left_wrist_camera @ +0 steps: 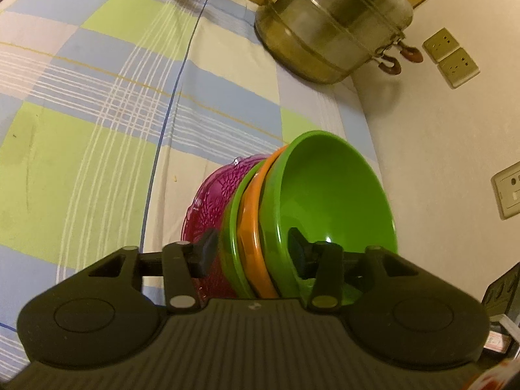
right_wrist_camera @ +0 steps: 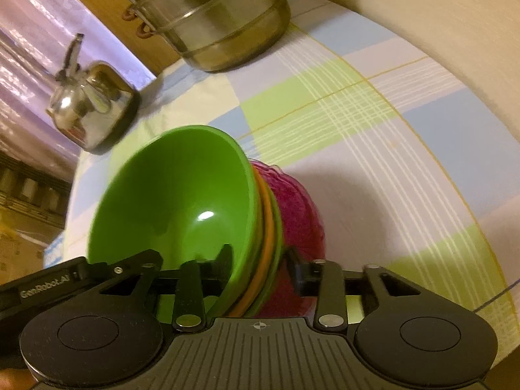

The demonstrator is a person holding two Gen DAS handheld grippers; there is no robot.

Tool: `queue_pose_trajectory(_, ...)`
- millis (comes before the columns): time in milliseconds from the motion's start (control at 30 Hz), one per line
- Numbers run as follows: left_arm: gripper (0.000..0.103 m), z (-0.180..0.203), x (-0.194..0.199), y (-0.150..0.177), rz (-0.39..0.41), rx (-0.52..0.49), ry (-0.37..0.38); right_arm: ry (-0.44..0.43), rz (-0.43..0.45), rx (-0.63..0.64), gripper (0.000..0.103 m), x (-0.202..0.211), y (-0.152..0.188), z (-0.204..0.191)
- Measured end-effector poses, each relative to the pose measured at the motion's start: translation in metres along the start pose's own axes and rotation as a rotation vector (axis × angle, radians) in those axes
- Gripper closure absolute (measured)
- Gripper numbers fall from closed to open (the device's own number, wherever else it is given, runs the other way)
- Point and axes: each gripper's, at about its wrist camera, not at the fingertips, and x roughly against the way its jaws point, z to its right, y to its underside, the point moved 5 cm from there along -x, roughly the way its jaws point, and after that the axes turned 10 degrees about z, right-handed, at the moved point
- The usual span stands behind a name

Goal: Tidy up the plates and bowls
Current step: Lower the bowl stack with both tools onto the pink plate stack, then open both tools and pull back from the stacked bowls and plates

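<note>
left gripper [left_wrist_camera: 250,253] | clamps bowl stack [left_wrist_camera: 292,214] (tilted) | steamer pot [left_wrist_camera: 334,22] behind

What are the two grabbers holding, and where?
Both the left gripper and right gripper pinch the rims of the nested stack: green bowl, orange dish, magenta glass plate.

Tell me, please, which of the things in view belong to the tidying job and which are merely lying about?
Part of the job:
- green plastic bowl
- orange plate
- green plate
- magenta patterned glass plate
- left gripper and right gripper, both clamped on that stack

Lying about:
- steel steamer pot
- shiny metal kettle
- checked tablecloth
</note>
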Motion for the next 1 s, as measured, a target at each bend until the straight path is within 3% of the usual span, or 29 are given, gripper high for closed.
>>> queue_pose_trajectory(33,0.049,0.001,0.004,0.0,0.012,-0.001,0.001,-0.007,0.021,0.002,0.038,0.005,-0.002,-0.001)
queue_pose_trajectory(67,0.048,0.002,0.01,-0.001,0.024,-0.002,0.004,-0.014,0.04,0.008,0.033,0.01,-0.003,-0.003)
queue_pose_trajectory(200,0.03,0.008,0.034,0.0,0.071,-0.016,0.01,-0.026,0.082,0.013,0.03,0.029,-0.006,-0.006)
queue_pose_trajectory(433,0.008,0.007,0.08,0.019,0.172,-0.063,-0.051,-0.051,0.187,0.018,0.02,0.075,0.005,-0.006)
queue_pose_trajectory(667,0.002,-0.006,0.113,0.059,0.271,-0.186,-0.14,0.001,0.251,0.121,0.015,0.108,0.043,0.002)
queue_pose_trajectory(1000,0.0,-0.013,0.13,0.112,0.355,-0.284,-0.17,0.038,0.338,0.357,0.014,0.125,0.115,0.0)
